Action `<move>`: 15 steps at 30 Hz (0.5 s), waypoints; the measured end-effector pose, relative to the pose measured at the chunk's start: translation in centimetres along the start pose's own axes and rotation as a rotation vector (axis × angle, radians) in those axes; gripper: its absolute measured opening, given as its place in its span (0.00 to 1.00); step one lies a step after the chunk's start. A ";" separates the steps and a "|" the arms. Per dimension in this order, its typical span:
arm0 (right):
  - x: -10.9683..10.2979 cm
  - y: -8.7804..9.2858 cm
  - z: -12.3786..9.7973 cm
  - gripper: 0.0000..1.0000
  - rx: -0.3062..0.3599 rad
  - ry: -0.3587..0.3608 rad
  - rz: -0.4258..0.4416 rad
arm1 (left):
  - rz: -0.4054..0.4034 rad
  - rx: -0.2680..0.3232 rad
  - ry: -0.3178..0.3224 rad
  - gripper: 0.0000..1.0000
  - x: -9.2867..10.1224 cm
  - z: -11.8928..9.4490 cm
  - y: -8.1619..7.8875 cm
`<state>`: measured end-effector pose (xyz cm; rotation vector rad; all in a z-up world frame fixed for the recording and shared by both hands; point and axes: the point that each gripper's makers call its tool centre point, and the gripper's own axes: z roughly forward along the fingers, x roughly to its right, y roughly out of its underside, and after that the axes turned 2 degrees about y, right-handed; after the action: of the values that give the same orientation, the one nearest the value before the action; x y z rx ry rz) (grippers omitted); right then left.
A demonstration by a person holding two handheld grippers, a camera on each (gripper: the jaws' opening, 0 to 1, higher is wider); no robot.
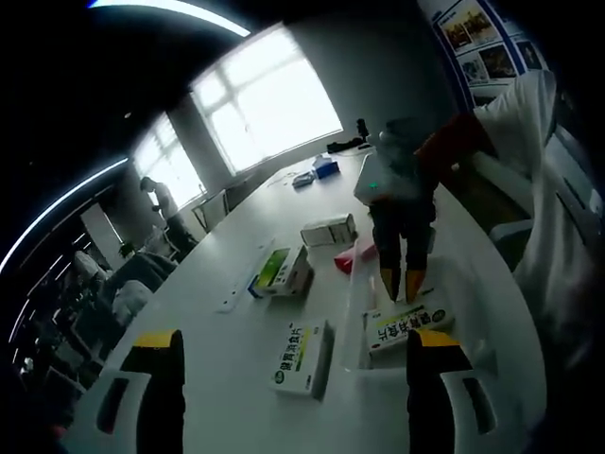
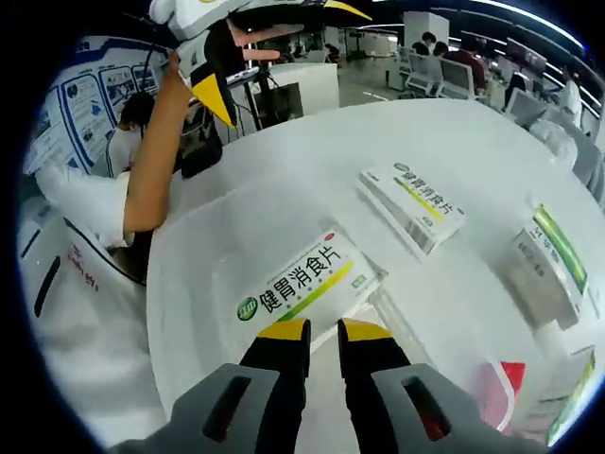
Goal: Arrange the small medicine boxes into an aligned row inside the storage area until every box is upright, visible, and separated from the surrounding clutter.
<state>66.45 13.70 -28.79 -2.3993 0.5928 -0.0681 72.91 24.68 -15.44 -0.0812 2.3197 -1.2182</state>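
A white medicine box with green and yellow stripes (image 2: 304, 284) lies flat inside a clear plastic tray (image 2: 189, 255) on the round white tabletop (image 2: 473, 142). The right hand-held gripper (image 2: 323, 333) sits just at the box's near edge, at 6 o'clock from it. Its yellow-tipped jaws are nearly together, with only a thin gap, and nothing is between them.

In the left gripper view the left hand-held gripper (image 1: 293, 352) has its jaws wide apart and holds nothing. A second flat white box (image 1: 302, 357) lies between them, and the tray box (image 1: 408, 323) is at 3 o'clock from it.

More boxes lie flat outside the tray: one white box with a green stripe (image 2: 414, 204) at 1 o'clock, another (image 2: 548, 265) at 3 o'clock.

I think the step now is standing the tray box up. Next the jaws must open wider to grip its thin sides, then tip it upright
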 end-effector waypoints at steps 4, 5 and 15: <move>-0.5 0.0 0.0 0.10 -0.002 -0.026 0.064 | 0.006 -0.003 0.005 0.97 0.1 0.1 0.0; -0.8 0.0 0.1 0.10 -0.002 -0.039 0.080 | 0.007 -0.003 0.005 0.97 0.1 0.1 0.0; -1.7 -1.1 1.1 0.10 0.020 -0.064 0.071 | 0.009 0.004 0.014 0.95 0.3 0.2 -0.2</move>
<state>65.58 15.78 -28.79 -2.3500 0.6432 0.0333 72.69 24.32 -15.49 -0.0605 2.3272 -1.2221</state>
